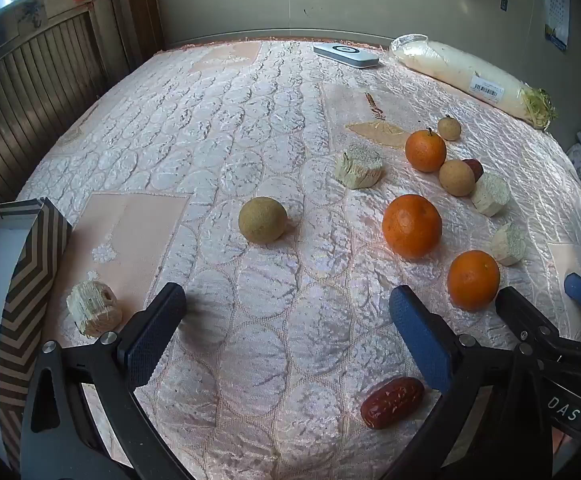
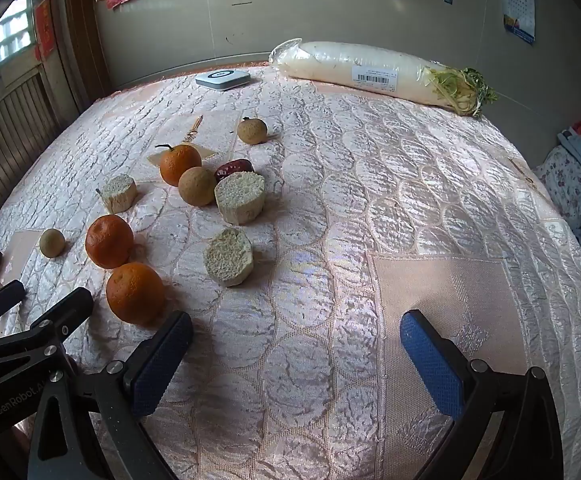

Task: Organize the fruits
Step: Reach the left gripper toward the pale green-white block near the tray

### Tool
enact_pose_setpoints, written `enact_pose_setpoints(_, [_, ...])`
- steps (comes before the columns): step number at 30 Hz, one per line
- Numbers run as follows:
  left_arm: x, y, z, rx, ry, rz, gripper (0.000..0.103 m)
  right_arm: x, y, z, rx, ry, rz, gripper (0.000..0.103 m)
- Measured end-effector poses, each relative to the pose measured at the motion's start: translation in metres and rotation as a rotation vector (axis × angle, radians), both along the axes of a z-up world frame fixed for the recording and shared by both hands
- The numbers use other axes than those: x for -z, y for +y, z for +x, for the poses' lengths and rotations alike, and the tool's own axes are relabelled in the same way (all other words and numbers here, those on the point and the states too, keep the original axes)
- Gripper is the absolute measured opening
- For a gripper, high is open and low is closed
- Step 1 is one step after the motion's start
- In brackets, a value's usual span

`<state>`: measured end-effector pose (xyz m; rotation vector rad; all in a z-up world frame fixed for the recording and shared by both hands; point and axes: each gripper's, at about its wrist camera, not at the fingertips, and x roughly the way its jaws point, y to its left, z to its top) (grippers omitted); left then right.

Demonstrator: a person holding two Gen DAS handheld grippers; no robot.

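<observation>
both claws, left (image 1: 286,336) and right (image 2: 296,360), wide open, empty, above bed's near edge. sorting not begun; next, likely left closes on tan fruit (image 1: 262,220) mid-bed.

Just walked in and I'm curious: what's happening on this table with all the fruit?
A person holds two grippers, left and right, both open and empty above the tablecloth. Three oranges, small brown fruits, red dates and pale cut chunks lie scattered, unsorted. A patterned box waits at the left.
</observation>
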<state>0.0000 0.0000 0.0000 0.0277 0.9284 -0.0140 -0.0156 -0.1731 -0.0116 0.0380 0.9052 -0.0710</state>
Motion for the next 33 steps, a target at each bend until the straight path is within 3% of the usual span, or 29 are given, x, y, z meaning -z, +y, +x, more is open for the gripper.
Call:
enact_pose_setpoints(5, [-0.001, 0.0, 0.0, 0.006, 0.008, 0.001, 0.103, 0.0, 0.0, 0.0, 0.0, 0.001, -0.001, 0.103])
enact_pose_setpoints(11, [-0.006, -0.001, 0.004, 0.032, 0.098, -0.002, 0.102, -0.003, 0.001, 0.002, -0.008, 0.039, -0.006, 0.103])
enact_pose_setpoints(23, [-0.066, 0.003, -0.011, 0.053, 0.064, -0.026, 0.102, -0.06, -0.002, -0.005, 0.024, -0.009, -0.019, 0.103])
enact_pose_setpoints(33, [-0.078, 0.011, -0.015, 0.047, 0.061, -0.046, 0.102, -0.085, 0.003, -0.007, 0.011, -0.042, -0.018, 0.103])
